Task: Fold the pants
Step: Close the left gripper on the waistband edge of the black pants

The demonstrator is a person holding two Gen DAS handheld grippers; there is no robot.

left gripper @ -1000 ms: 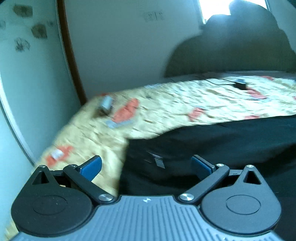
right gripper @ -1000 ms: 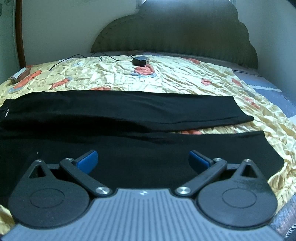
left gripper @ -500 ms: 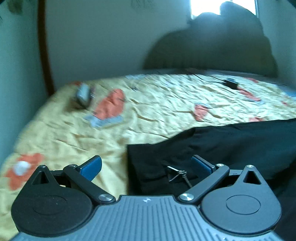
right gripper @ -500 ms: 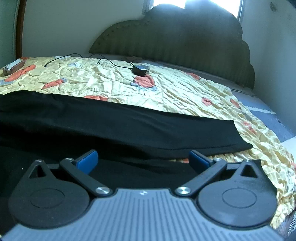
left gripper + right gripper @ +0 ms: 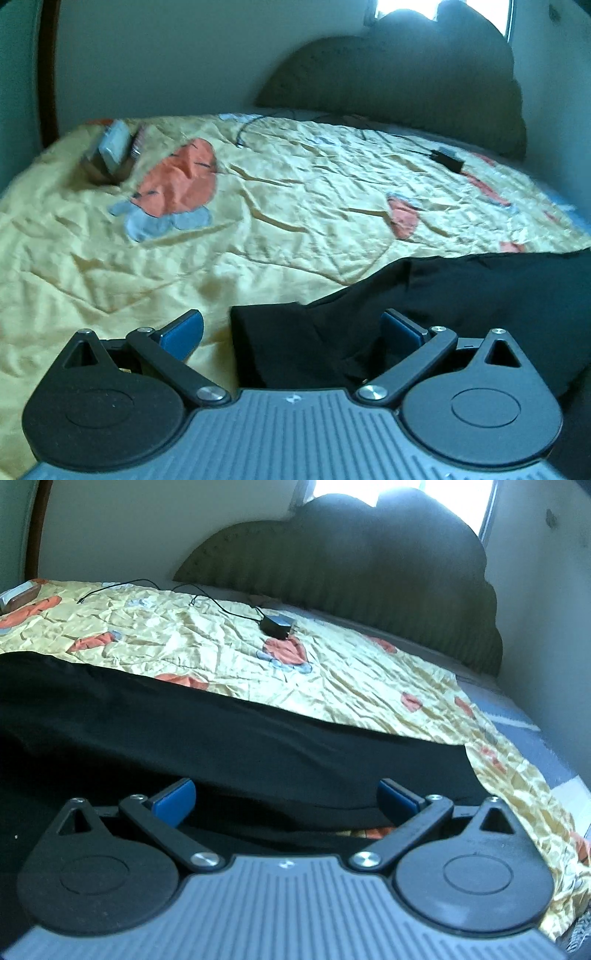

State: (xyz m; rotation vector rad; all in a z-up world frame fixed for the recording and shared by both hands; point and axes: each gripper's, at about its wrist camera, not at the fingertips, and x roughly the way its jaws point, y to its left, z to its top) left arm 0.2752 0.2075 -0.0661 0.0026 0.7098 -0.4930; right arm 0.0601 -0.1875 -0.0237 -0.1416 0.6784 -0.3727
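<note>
The black pants (image 5: 236,734) are lying spread across a yellow bedspread (image 5: 288,192) printed with orange and grey-blue flowers, one long leg stretching across the right wrist view toward the right side of the bed, its end stopping short of the bedspread's right edge. In the left wrist view a corner of the pants (image 5: 295,332) is sitting right in front of the left gripper (image 5: 291,328), between its spread blue-padded fingers (image 5: 183,328); the jaws are standing wide apart and are gripping nothing, with the left pad over bare bedspread and the right pad over dark cloth. Whether the pads are touching the fabric cannot be told. The right gripper (image 5: 284,797) is likewise standing wide open and empty, hovering low over the black cloth, with a further fold of the pants lying beneath and in front of it and a sliver of bedspread showing just inside its right finger. Farther up the bed a small black charger block (image 5: 275,624) is resting on the bedspread with its thin cable (image 5: 218,603) trailing toward the left, and a small boxy object (image 5: 112,147), blurred, is sitting near the far left corner. A dark scalloped headboard (image 5: 369,565) is rising behind the bed against a pale wall, with bright window light above it.
</note>
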